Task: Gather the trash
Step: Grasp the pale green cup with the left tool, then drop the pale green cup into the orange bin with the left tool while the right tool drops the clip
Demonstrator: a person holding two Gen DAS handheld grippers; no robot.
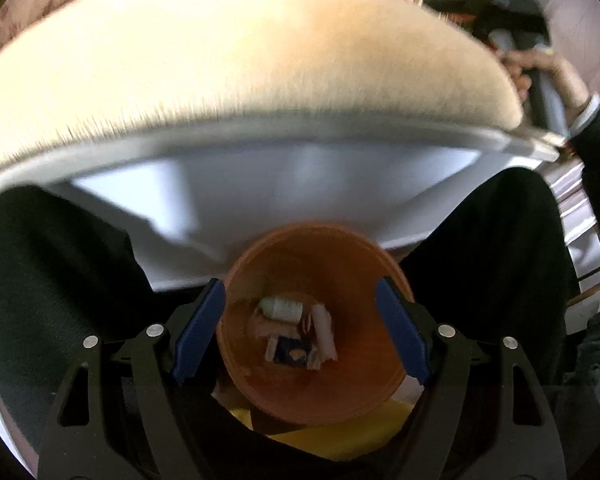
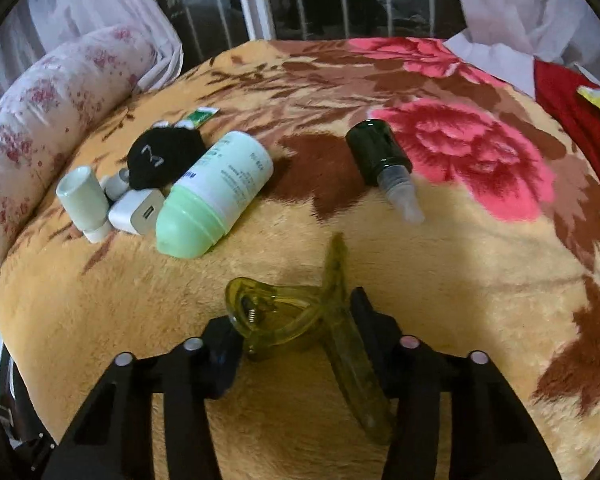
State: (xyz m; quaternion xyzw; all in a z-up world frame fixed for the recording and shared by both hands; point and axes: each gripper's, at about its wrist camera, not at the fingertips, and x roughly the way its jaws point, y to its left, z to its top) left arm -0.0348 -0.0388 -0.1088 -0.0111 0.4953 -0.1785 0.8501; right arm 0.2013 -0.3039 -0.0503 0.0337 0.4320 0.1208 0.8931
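Right gripper (image 2: 296,328) tilted down — gripping clip (image 2: 300,320).

Blanket (image 2: 440,256): plush fleece cloth, matt, short pile. Hair clip (image 2: 300,320): translucent yellow-green plastic, glossy, with a metal spring. Green-capped bottle (image 2: 216,196): smooth plastic, paper label. Spray bottle (image 2: 380,156): dark glossy plastic. Orange cup (image 1: 312,320): smooth translucent plastic.
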